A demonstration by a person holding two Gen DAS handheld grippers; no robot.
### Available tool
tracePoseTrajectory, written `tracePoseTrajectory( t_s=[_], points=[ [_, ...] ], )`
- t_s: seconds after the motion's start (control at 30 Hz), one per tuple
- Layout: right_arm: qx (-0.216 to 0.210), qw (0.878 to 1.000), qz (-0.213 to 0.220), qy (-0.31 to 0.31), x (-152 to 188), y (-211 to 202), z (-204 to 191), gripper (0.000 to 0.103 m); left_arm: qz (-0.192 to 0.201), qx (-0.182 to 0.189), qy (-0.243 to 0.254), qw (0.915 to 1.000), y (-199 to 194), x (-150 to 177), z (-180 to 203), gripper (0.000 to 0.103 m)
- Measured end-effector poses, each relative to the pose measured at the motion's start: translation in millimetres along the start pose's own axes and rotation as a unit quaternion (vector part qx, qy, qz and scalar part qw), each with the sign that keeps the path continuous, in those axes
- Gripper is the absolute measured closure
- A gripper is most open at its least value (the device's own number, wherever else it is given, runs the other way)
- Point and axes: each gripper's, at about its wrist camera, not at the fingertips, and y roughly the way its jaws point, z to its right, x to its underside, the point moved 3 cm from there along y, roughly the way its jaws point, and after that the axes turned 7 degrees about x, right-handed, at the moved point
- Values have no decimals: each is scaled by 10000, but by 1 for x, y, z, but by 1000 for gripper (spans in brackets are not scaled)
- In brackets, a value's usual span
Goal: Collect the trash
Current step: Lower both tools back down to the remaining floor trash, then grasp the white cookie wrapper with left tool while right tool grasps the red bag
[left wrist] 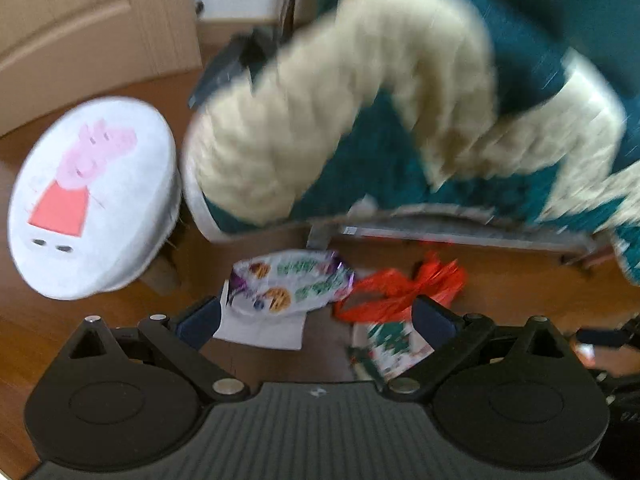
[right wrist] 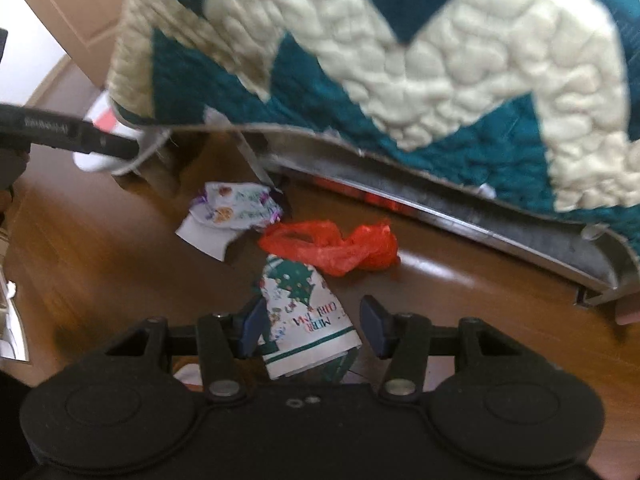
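Observation:
Trash lies on the brown wood floor beside a bed: a white and purple snack wrapper point(left wrist: 292, 284) point(right wrist: 236, 204) on a white paper sheet point(left wrist: 264, 330), a crumpled red plastic bag point(left wrist: 400, 292) point(right wrist: 332, 246), and a paper cup with a Christmas print point(left wrist: 394, 346) point(right wrist: 304, 312) on its side. My left gripper point(left wrist: 316, 318) points down over the wrapper and bag, jaws wide open with nothing between them. My right gripper point(right wrist: 314, 326) hangs open above the cup, which shows between its fingers without being pressed.
A round white stool with a pink pig picture point(left wrist: 92, 196) stands left of the trash. A teal and cream quilt point(left wrist: 360, 120) point(right wrist: 400, 60) overhangs a metal bed rail point(right wrist: 440, 208) just behind it. A beige door point(left wrist: 80, 32) is at the far left.

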Motion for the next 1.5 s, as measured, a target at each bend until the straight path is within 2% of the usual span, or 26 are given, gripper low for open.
tracePoseTrajectory(
  t_s=[0.3,0.53,0.6,0.67,0.83,0.9,1.03,1.23,1.33,1.4,1.43,1.5],
  points=[
    [72,9986,-334,407,-19,80,17,51,-330,-123,538,9979,100,21,-6,1],
    [181,9918,-520,1155,-31,138,30,51,-430,-382,1145,9918,159,32,0,2],
    [149,9885,-531,1406,-32,151,34,51,-413,-354,1238,9908,171,32,3,2],
    [121,9850,-564,1627,-31,161,39,51,-401,-252,1077,9931,181,28,3,2],
    [70,9761,-606,2085,-29,180,50,51,-264,18,61,9996,200,11,-10,7],
    [58,9733,-602,2213,-29,185,54,51,-175,56,-352,9992,204,5,-15,7],
    [90,9696,-626,2364,-28,196,55,52,-116,50,-885,9960,213,0,-20,18],
    [124,9659,-529,2533,-26,203,58,54,-154,130,-1255,9919,225,-3,-18,30],
    [106,9668,-508,2504,-28,207,58,54,-221,132,-1413,9896,232,-4,-19,46],
    [116,9674,-504,2478,-29,208,57,54,-255,163,-1525,9878,235,-4,-21,52],
    [119,9676,-507,2470,-29,209,57,54,-267,177,-1546,9875,236,-4,-21,60],
    [140,9680,-488,2458,-28,209,56,55,-289,180,-1534,9876,235,-4,-22,63]
  ],
)
